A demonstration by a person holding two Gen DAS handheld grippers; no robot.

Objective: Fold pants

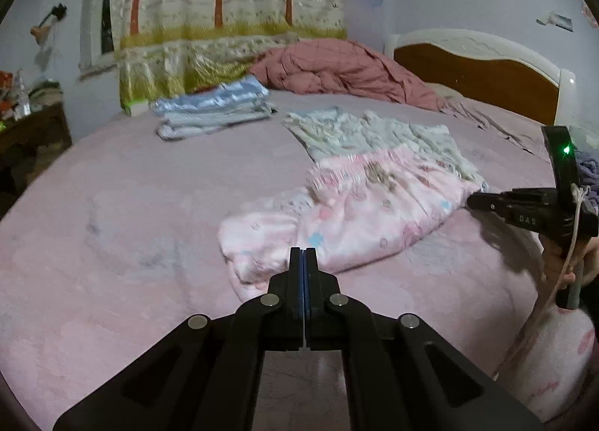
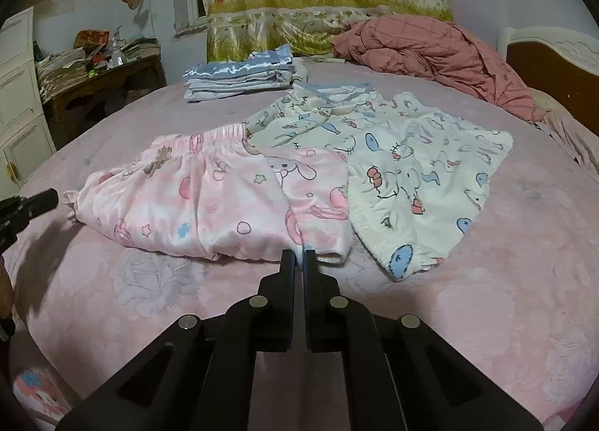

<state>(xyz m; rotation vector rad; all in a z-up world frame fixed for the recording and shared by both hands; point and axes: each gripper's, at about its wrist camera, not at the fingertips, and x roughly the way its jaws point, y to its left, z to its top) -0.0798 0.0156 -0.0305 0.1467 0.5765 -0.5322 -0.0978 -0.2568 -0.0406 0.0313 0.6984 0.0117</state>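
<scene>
Pink cartoon-print pants (image 1: 367, 214) (image 2: 209, 199) lie flattened across the pink bed, waistband toward the far side. My left gripper (image 1: 304, 252) is shut, pads together, at the near left end of the pants, and that corner looks pinched in the tips. From the right wrist view the left gripper (image 2: 52, 196) meets the pants' left end. My right gripper (image 2: 298, 254) is shut on the near right hem, with pale cloth in the thin slit between its fingers. In the left wrist view the right gripper (image 1: 472, 202) touches the pants' right edge.
A white cartoon-print garment (image 2: 411, 169) (image 1: 374, 131) lies beside the pants, overlapping their far edge. A stack of folded blue clothes (image 2: 239, 75) sits farther back. A rumpled pink quilt (image 2: 430, 45) is piled by the headboard (image 1: 479, 72). A cluttered nightstand (image 2: 105, 83) stands left of the bed.
</scene>
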